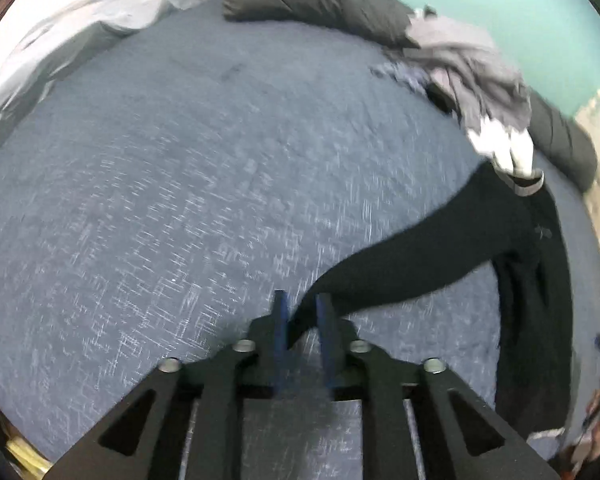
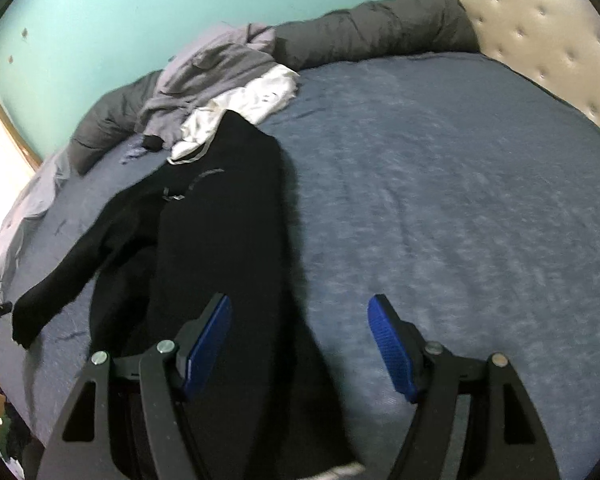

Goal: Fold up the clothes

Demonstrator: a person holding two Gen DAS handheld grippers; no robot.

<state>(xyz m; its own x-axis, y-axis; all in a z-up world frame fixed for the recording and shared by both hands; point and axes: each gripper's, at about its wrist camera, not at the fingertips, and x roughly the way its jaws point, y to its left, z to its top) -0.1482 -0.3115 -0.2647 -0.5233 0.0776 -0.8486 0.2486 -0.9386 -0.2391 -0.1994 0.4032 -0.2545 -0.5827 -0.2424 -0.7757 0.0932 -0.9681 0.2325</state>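
**Two Grippers Positioned Over One Black Garment on the Bed**

One black garment [image 2: 220, 240] is laid lengthwise on the blue bed cover [image 2: 440, 200], occupying the centre-left of the right wrist view. One sleeve [image 1: 400, 264] is extended away from the body of the garment; in the left wrist view it runs from the right of the frame down to the lower centre.

The left gripper [image 1: 303, 316] is seen at the lower centre of its view with the jaws narrowly parted. The sleeve end lies at the fingertips, partly between them; whether the pads press on it cannot be told because of blur.

The right gripper [image 2: 300, 332] is held with its jaws wide apart and nothing gripped. Its left pad [image 2: 208, 344] is seen over the black fabric, its right pad [image 2: 392, 344] over the bare cover.

A pile of grey and white clothes [image 2: 220, 92] is located at the upper left of the right wrist view, against a dark grey bolster [image 2: 380, 36].
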